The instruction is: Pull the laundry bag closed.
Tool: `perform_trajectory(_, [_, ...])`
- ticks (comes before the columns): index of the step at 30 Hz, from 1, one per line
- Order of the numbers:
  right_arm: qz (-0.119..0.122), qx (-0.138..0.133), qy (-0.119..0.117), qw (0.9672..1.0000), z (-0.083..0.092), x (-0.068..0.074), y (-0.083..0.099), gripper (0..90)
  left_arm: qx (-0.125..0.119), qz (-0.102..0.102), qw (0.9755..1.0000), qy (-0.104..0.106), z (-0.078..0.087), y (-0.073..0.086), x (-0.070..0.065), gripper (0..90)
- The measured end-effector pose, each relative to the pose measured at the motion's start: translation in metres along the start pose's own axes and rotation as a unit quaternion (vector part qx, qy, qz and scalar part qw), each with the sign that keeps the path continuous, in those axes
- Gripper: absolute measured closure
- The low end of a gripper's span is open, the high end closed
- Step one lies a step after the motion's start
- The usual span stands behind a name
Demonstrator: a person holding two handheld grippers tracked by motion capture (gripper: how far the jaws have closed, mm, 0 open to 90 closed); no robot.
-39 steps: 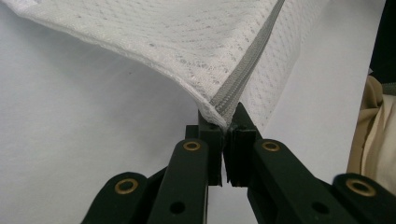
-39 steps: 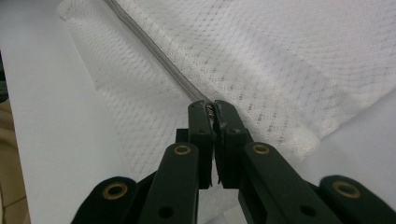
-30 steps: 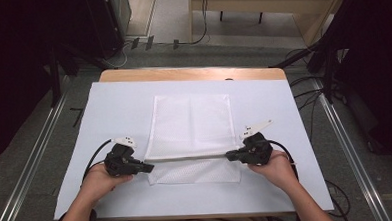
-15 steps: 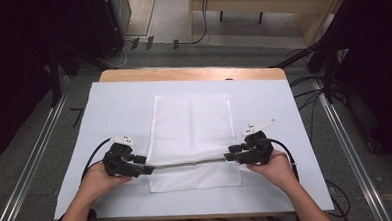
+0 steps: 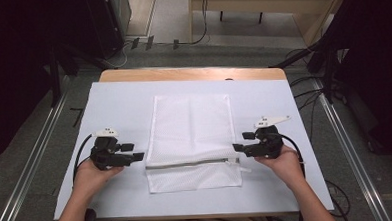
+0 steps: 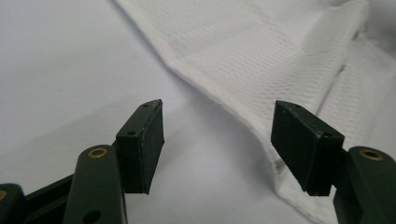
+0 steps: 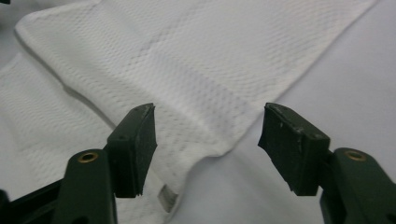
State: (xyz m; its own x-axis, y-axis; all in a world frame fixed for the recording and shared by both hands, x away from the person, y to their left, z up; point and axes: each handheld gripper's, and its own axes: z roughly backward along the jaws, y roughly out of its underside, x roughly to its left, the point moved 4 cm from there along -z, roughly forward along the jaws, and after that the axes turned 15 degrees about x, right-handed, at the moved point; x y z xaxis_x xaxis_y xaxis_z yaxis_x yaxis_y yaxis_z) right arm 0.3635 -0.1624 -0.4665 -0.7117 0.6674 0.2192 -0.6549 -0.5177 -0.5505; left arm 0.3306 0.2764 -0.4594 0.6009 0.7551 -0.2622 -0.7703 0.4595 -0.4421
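Your two hands come in over the near edge of the table [image 5: 108, 102], which is covered by a white sheet. Your left gripper [image 5: 136, 152] sits just off the left edge of the white mesh bag [image 5: 192, 125], level with the zipper [image 5: 186, 164], and its jaws have just been opening; in the left gripper view they stand wide apart with nothing between the pads but the bare sheet, the bag's folded edge [image 6: 224, 100] lying just beyond them. Your right gripper [image 5: 241, 141] is at the bag's right edge, its jaws also just opened and released; in the right gripper view the mesh [image 7: 201, 60] lies flat under and beyond the parted jaws, unpinched. The bag lies flat in the middle of the table, its zipper running across near its near end, its far end reaching toward the wooden far edge [image 5: 192, 73].
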Motion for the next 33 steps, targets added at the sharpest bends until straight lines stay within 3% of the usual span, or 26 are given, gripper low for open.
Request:
perform_trajectory(5, [-0.030, -0.015, 0.023, 0.9992, 0.004, -0.016, 0.006, 27.6, -0.009, 0.013, 0.9997, -0.021, 0.003, 0.001, 0.008, 35.1])
perform_trajectory(10, [-0.025, -0.024, 0.063, 0.9974, 0.008, -0.031, 0.014, 19.3, -0.029, 0.041, 0.9979, -0.040, 0.011, 0.002, 0.019, 34.7])
perform_trajectory(19, [-0.058, -0.021, 0.075, 0.9952, 0.013, -0.047, 0.021, 19.9, -0.030, 0.065, 0.9956, -0.060, 0.012, 0.005, 0.028, 34.7])
perform_trajectory(21, [-0.059, -0.019, 0.074, 0.9953, 0.012, -0.048, 0.021, 20.0, -0.022, 0.066, 0.9953, -0.067, 0.011, 0.006, 0.029, 34.5])
perform_trajectory(33, [-0.061, -0.014, 0.073, 0.9953, 0.010, -0.048, 0.021, 20.6, -0.031, 0.075, 0.9943, -0.069, 0.011, 0.006, 0.030, 32.5])
